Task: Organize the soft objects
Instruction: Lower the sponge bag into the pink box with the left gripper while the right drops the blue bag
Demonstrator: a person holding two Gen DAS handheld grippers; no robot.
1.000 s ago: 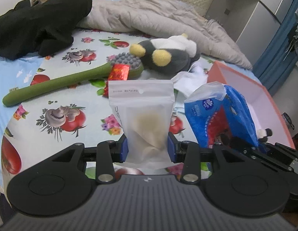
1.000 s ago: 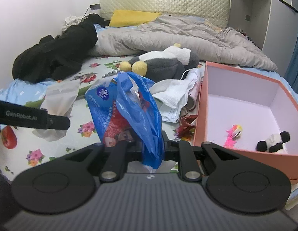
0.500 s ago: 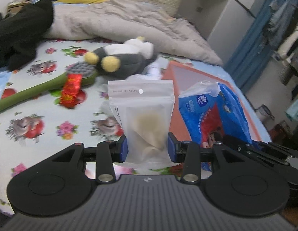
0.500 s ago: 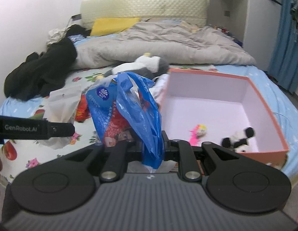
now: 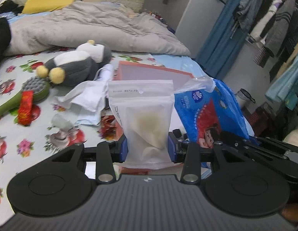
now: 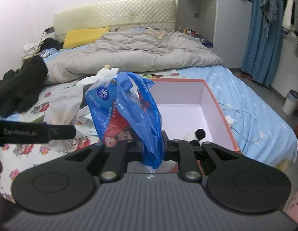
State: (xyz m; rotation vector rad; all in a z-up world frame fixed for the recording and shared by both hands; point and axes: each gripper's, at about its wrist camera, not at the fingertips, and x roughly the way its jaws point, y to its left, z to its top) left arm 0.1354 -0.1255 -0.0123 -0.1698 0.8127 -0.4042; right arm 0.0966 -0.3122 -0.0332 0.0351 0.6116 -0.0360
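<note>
My left gripper is shut on a frosted white pouch with a beige soft item inside, held upright over the near edge of the orange box. My right gripper is shut on a blue plastic tissue pack, held in front of the orange box. The pack also shows in the left wrist view, just right of the pouch. A small panda plush lies inside the box. The left gripper's arm and the pouch show at the left of the right wrist view.
On the flowered sheet lie a grey penguin plush, a green brush, a red packet and white cloths. A grey duvet and black clothes lie further back. A bin stands on the floor.
Both grippers have swung right toward the orange box, each carrying its item. The box now fills more of the right wrist view.
</note>
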